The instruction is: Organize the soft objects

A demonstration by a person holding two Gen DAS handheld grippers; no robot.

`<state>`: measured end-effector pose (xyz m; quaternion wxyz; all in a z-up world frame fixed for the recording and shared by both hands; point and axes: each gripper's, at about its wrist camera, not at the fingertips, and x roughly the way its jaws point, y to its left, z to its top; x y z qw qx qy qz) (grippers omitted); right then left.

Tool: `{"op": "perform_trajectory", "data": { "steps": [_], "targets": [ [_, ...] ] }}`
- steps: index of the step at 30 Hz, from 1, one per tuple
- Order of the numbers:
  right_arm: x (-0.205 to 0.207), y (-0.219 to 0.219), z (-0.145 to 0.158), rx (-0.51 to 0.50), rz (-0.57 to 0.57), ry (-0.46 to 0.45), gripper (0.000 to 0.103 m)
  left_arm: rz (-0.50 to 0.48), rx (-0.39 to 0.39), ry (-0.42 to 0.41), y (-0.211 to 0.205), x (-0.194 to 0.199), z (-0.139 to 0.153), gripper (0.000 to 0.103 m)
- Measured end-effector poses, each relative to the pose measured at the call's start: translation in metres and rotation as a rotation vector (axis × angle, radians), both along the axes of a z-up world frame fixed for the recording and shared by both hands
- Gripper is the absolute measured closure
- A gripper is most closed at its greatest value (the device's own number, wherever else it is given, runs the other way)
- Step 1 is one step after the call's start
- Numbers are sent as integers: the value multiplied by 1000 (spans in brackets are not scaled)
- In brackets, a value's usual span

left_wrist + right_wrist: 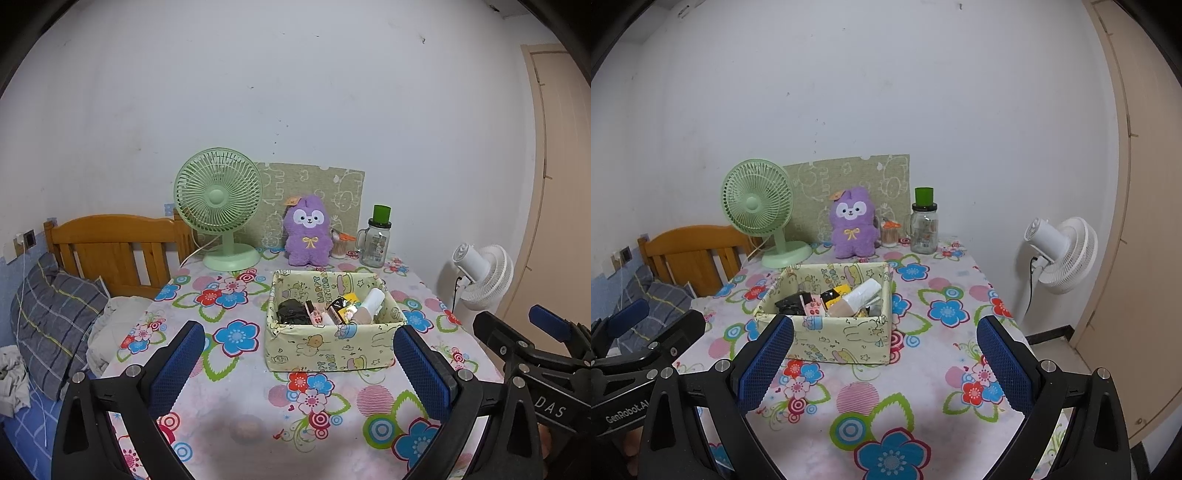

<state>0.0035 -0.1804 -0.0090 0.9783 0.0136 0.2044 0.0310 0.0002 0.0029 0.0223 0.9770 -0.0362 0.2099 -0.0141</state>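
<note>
On the worktop, which is draped in a white cloth printed with bright blue, red and pink flowers, a pale yellow cartoon-printed fabric box sits near the middle, holding a jumble of small packets and a white tube. Behind it, at the far edge against the plain white wall, a fluffy purple plush toy with a white face and yellow bow stands upright, propped before a green cartoon-patterned board. A mint-green plastic desk fan stands to its left, and a clear glass jar with a green lid to its right, with a small container of sticks between toy and jar. The left claw hovers over the near part of the cloth, its blue-padded fingers spread wide and empty; the right claw is likewise spread wide and holds nothing. Left of the worktop lies a bed with a wooden headboard and a grey plaid pillow. A white pedestal fan stands on the floor to the right, beside a beige door.
</note>
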Motion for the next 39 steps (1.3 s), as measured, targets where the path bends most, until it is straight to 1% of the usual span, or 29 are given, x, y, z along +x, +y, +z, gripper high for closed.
{"op": "perform_trajectory", "data": {
  "steps": [39],
  "targets": [
    [-1, 1, 1, -2, 1, -1, 2, 2, 3, -8, 0, -2, 1, 0]
  ]
}}
